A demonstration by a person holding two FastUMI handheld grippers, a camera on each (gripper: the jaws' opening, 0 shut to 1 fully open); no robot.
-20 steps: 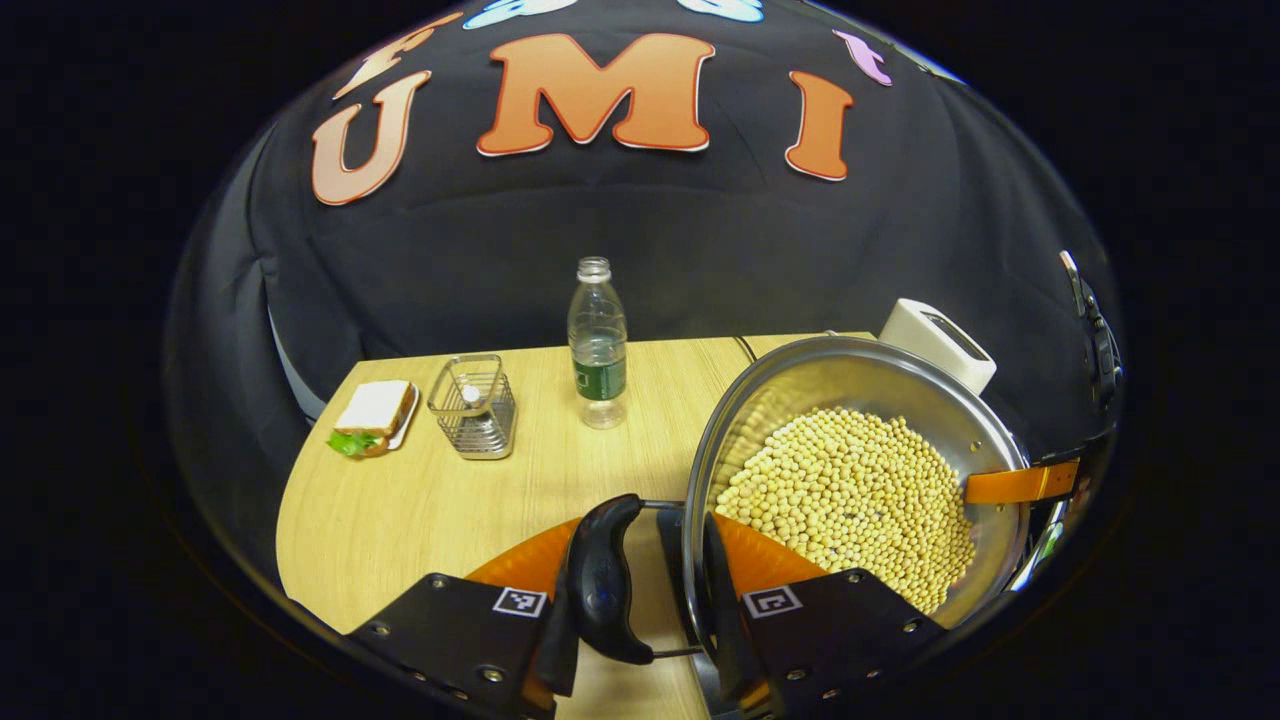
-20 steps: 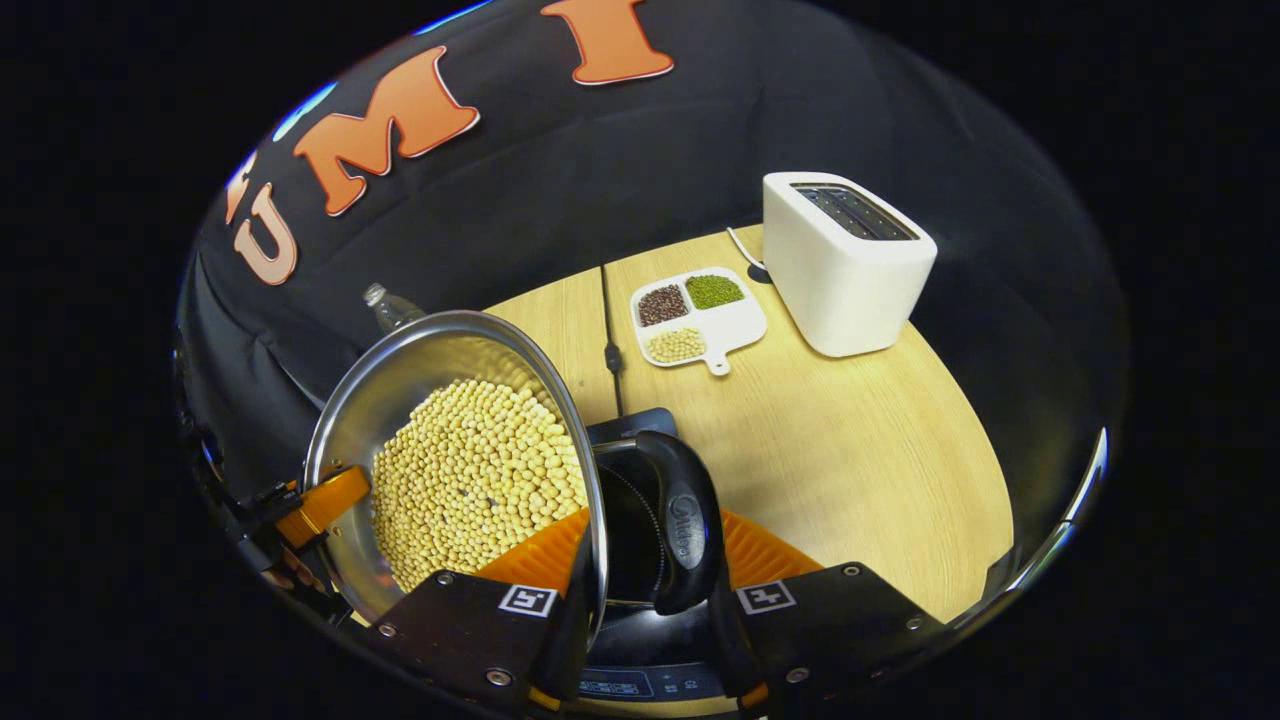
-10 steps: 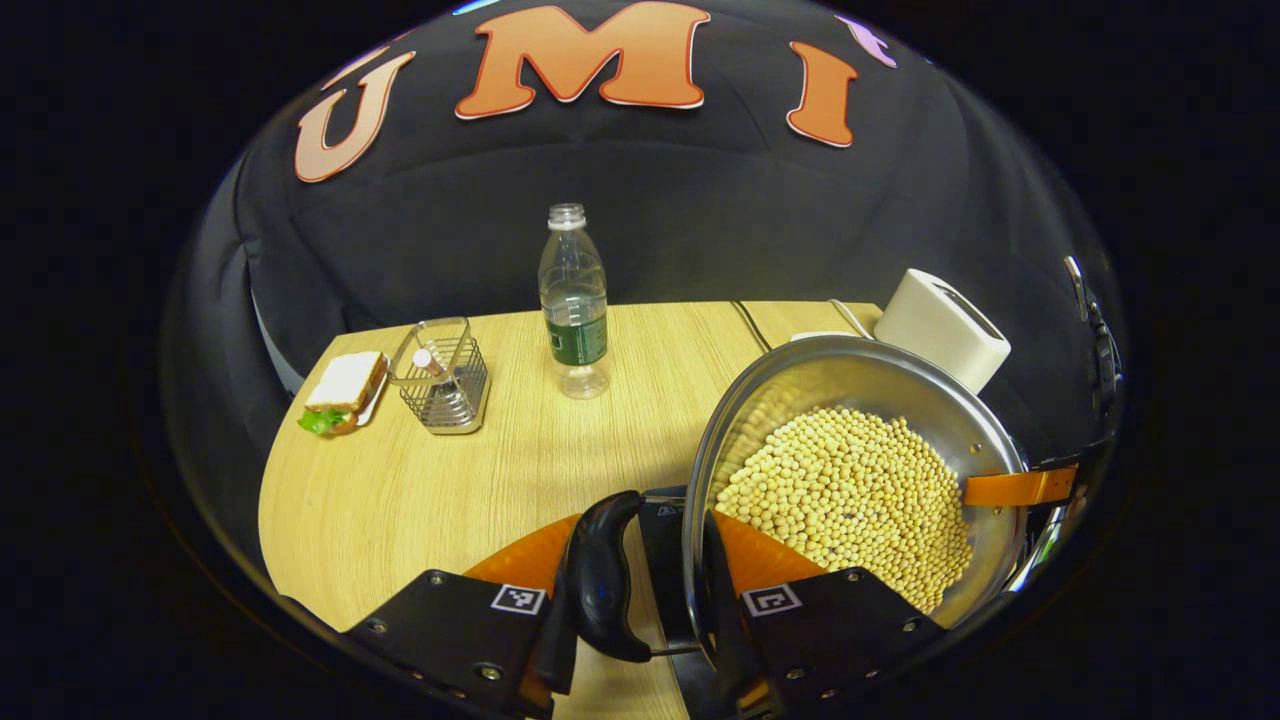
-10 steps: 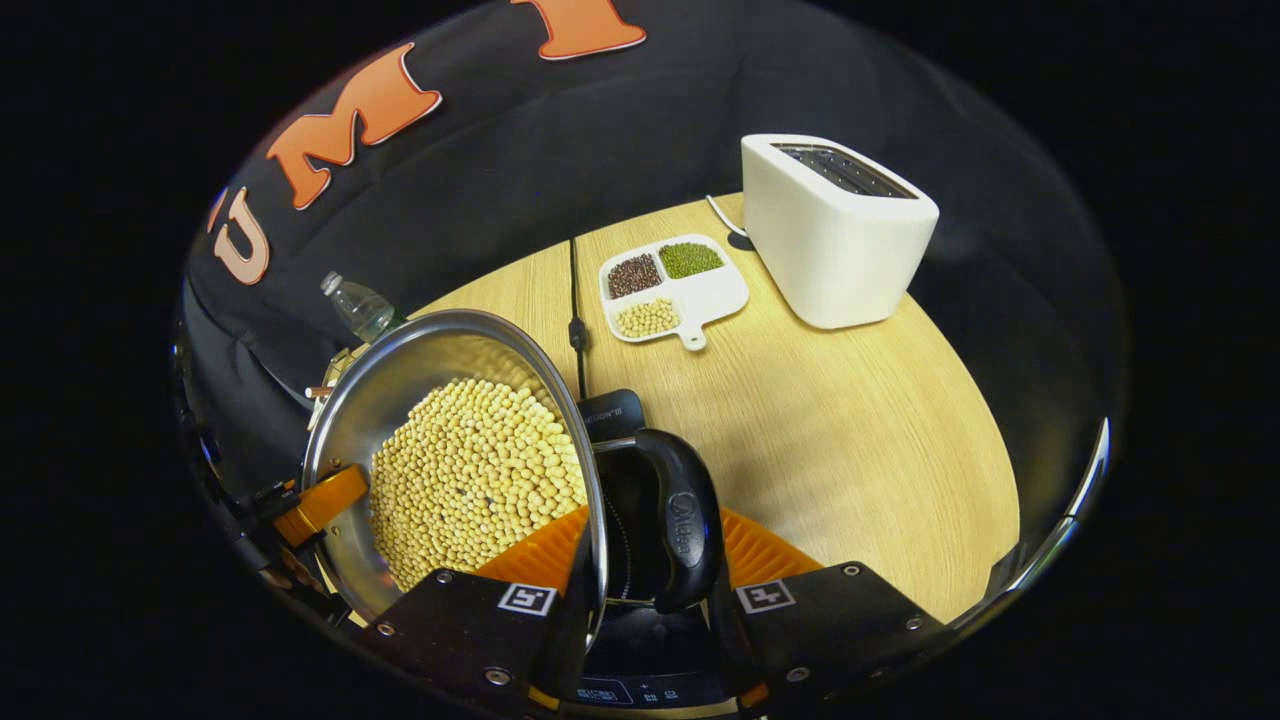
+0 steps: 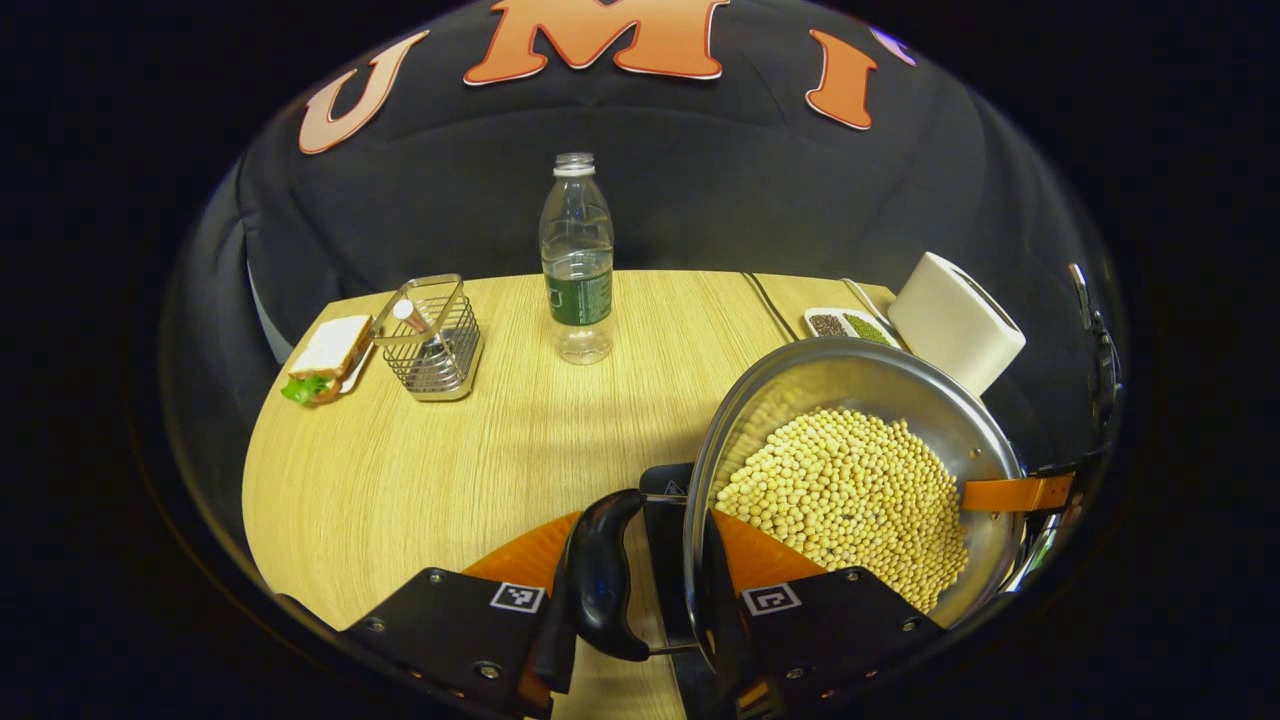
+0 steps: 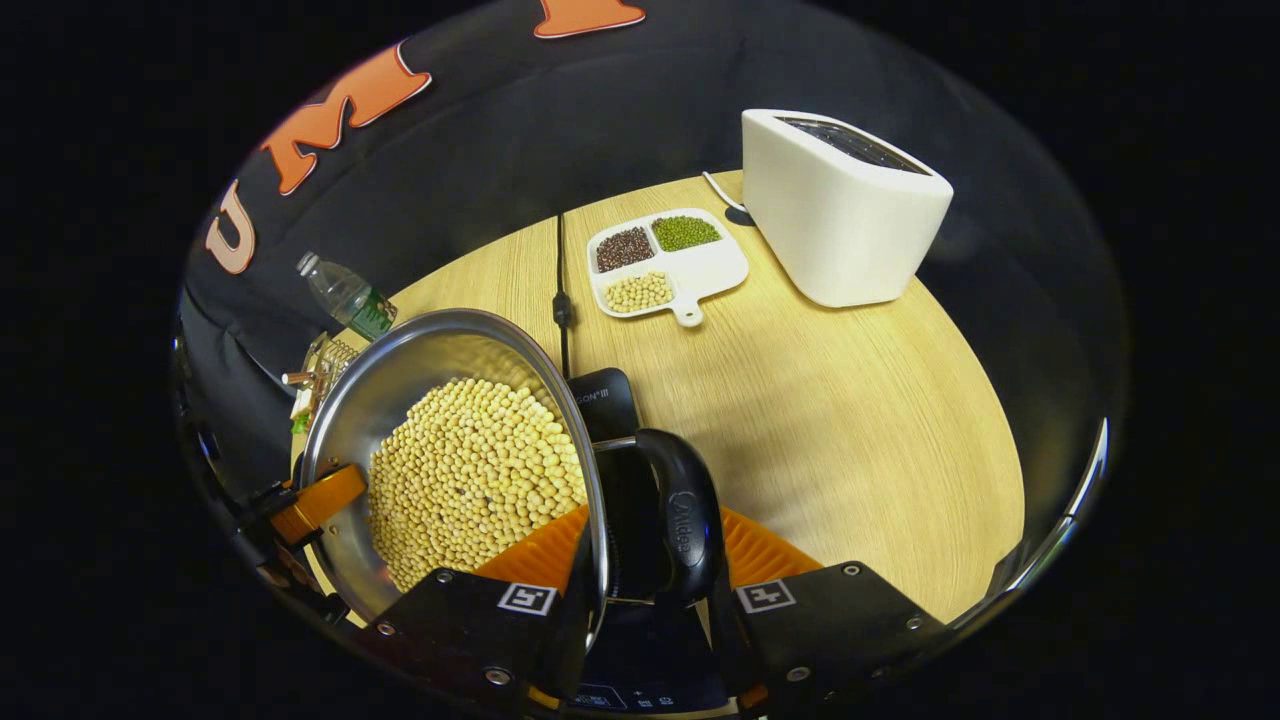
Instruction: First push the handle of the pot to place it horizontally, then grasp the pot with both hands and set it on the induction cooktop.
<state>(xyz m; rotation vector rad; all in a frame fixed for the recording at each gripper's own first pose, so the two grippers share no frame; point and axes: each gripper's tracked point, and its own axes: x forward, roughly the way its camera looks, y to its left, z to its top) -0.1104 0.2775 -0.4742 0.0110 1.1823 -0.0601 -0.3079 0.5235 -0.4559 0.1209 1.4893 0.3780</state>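
Small pale writing on the black induction cooktop (image 6: pixel 608 400) and a logo on the pot's right handle (image 6: pixel 685 520) are too small to make out; the green label on the bottle (image 5: pixel 577 260) is unreadable. The left hand-held gripper (image 5: pixel 645 590) is clenched on the pot's left handle (image 5: pixel 600 575) and rim; the right hand-held gripper (image 6: pixel 640 600) likewise grips the right handle and rim. The pot (image 5: pixel 860 390), full of soybeans (image 5: pixel 850 495), sits over the cooktop, hiding most of it; contact cannot be judged. The toaster (image 6: pixel 840 205) stands near a divided dish (image 6: pixel 710 270) on the table (image 6: pixel 850 420).
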